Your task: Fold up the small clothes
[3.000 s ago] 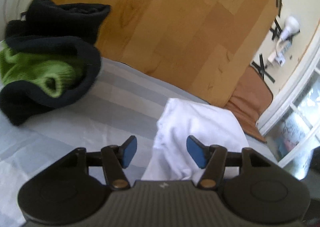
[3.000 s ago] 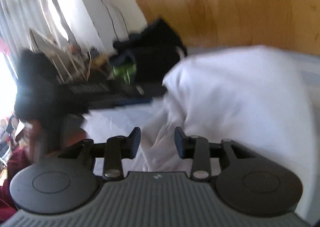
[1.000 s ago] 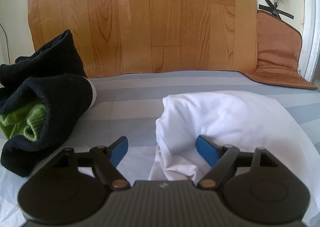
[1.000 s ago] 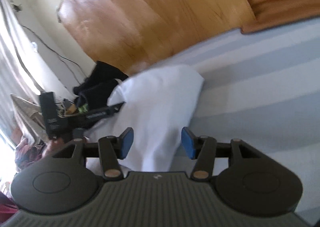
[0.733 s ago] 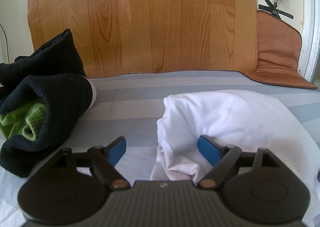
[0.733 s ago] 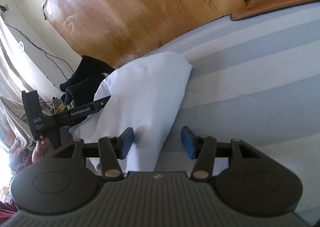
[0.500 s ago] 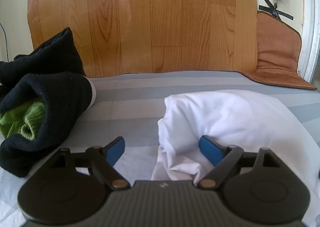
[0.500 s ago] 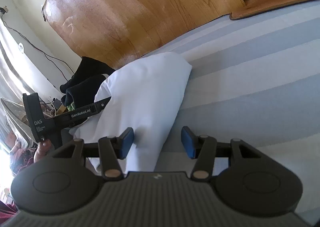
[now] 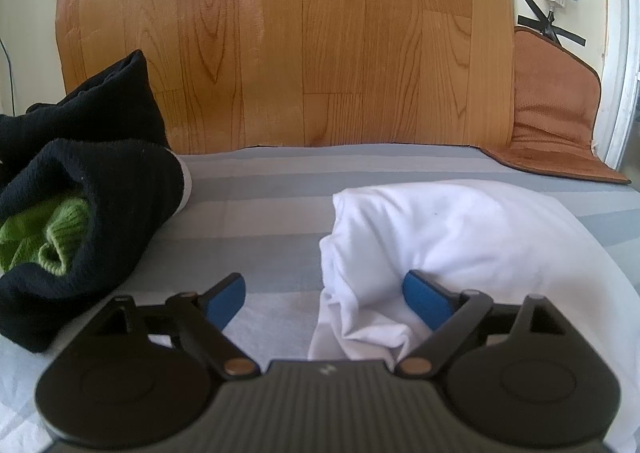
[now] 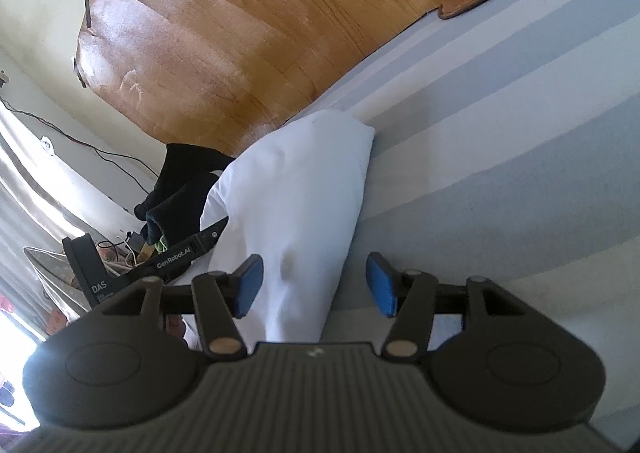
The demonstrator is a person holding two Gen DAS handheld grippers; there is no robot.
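Note:
A white garment (image 9: 460, 241) lies folded in a soft mound on the grey striped sheet (image 9: 272, 189). My left gripper (image 9: 324, 299) is open wide over its near left corner, and a fold of the cloth lies between the fingers. The garment also shows in the right wrist view (image 10: 296, 205). My right gripper (image 10: 316, 285) is open over its near end, and the cloth runs between the blue pads (image 10: 248, 281). The left gripper's body (image 10: 176, 253) shows at the garment's far side.
A black knit garment (image 9: 80, 193) with a green one (image 9: 44, 233) tucked inside lies bunched at the left. Wood flooring (image 9: 300, 45) begins past the sheet's far edge. A brown mat (image 9: 556, 113) lies at the far right.
Both grippers have let go of the white garment since three seconds ago and now stand open. The left jaws have widened a little. The right gripper has tilted and swung right.

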